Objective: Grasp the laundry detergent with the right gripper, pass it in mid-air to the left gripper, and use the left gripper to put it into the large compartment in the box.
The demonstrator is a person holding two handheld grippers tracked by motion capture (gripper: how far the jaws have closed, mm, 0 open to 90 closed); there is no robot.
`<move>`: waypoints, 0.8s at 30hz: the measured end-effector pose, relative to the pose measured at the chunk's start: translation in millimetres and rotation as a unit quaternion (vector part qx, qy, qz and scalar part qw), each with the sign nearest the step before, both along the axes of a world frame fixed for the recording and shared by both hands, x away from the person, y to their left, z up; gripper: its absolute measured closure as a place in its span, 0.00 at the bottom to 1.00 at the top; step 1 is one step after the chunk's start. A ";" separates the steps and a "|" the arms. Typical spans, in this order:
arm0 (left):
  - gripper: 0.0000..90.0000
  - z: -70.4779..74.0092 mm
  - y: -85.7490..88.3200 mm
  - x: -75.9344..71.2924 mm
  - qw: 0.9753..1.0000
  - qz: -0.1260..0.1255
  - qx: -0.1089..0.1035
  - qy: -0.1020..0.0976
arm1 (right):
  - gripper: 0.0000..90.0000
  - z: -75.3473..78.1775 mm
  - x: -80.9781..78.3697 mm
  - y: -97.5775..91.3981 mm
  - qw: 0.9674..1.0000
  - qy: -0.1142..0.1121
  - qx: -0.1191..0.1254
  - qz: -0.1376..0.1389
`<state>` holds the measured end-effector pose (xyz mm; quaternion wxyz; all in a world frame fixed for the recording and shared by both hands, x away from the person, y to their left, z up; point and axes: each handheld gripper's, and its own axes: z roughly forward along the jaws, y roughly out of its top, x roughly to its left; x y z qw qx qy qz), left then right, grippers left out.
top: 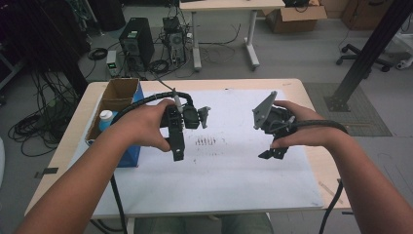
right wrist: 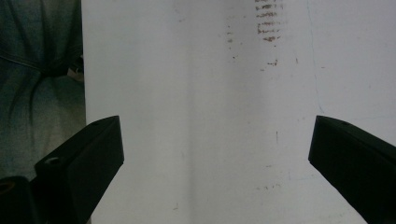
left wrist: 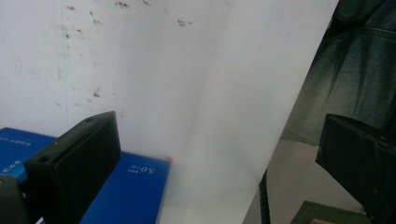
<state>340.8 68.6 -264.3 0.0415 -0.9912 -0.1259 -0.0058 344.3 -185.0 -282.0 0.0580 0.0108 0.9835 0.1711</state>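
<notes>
My left gripper [top: 175,148] hangs above the white sheet [top: 234,175] at the table's left middle, held in a hand, jaws pointing back toward the person. In the left gripper view the left gripper [left wrist: 219,158] is open wide with nothing between its jaws, and the sheet's near edge and a blue box [left wrist: 126,191] lie below. At the right middle, my right gripper [top: 272,153] hovers over the sheet in the other hand. The right gripper [right wrist: 215,158] is likewise open and empty, above bare white sheet [right wrist: 205,93] with brown smudges.
An open cardboard box [top: 117,95] with a blue side stands at the table's left edge, with a white-capped bottle [top: 105,117] inside. Dark marks [top: 205,141] dot the sheet's middle. The person's jeans [left wrist: 359,70] sit beyond the near table edge. Cables trail from both grippers.
</notes>
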 end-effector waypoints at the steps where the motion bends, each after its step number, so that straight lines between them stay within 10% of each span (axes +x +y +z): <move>1: 0.00 0.5 -0.1 -0.4 1.000 -0.003 0.000 -0.001 | 0.04 0.0 0.0 0.0 1.000 0.000 0.000 0.000; 24: 0.00 7.7 4.3 4.9 1.000 0.002 -0.005 0.000 | 0.04 -1.4 2.0 -1.6 1.000 -0.001 0.000 -0.002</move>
